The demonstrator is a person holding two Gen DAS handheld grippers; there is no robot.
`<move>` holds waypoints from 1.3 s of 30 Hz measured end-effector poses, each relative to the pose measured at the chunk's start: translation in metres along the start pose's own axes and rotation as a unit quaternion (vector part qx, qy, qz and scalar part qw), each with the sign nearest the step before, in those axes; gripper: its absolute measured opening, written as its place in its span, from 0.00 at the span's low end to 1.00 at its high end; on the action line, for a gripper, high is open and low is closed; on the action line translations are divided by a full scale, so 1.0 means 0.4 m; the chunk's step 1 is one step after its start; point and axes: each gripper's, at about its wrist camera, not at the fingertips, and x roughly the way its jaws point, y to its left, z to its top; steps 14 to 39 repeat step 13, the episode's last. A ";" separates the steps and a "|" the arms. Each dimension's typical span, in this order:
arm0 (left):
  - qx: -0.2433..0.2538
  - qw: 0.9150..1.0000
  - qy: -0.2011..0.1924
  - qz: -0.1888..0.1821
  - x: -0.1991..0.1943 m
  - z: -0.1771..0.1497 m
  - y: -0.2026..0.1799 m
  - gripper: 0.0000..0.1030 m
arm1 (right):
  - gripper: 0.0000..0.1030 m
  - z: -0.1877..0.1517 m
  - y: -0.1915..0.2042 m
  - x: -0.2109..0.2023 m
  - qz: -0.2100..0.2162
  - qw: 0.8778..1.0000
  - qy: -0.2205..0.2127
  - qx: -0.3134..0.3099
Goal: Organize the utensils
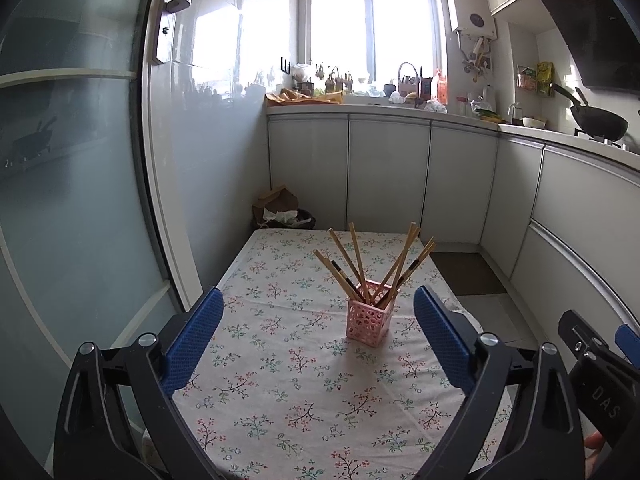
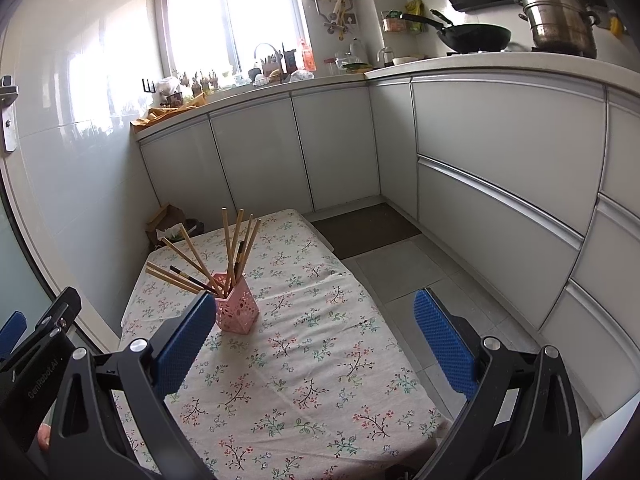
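Note:
A pink perforated holder (image 1: 367,322) stands upright on the floral tablecloth (image 1: 280,392), with several wooden chopsticks (image 1: 358,258) fanned out of its top. My left gripper (image 1: 320,304) is open and empty, held back from the holder, which lies between and beyond its blue fingertips. In the right wrist view the holder (image 2: 237,312) and chopsticks (image 2: 230,244) sit just past the left fingertip. My right gripper (image 2: 316,312) is open and empty above the cloth (image 2: 312,380).
The table is small, with a glass door (image 1: 72,200) on its left and grey floor (image 2: 404,276) on its right. White cabinets (image 2: 500,152) run along the back and right. A bin with a paper bag (image 1: 280,210) stands behind the table. The other gripper shows at each frame's edge.

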 end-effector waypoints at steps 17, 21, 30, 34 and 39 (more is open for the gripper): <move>-0.007 1.000 0.016 -0.006 0.006 0.007 0.008 0.93 | 0.94 0.000 -0.008 0.005 0.000 1.000 0.002 0.004; -0.007 1.000 0.016 -0.006 0.006 0.007 0.008 0.93 | 0.94 0.000 -0.008 0.005 0.000 1.000 0.002 0.004; -0.007 1.000 0.016 -0.006 0.006 0.007 0.008 0.93 | 0.94 0.000 -0.008 0.005 0.000 1.000 0.002 0.004; -0.007 1.000 0.016 -0.006 0.006 0.007 0.008 0.93 | 0.94 0.000 -0.008 0.005 0.000 1.000 0.002 0.004; -0.007 1.000 0.016 -0.006 0.006 0.007 0.008 0.93 | 0.94 0.000 -0.008 0.005 0.000 1.000 0.002 0.004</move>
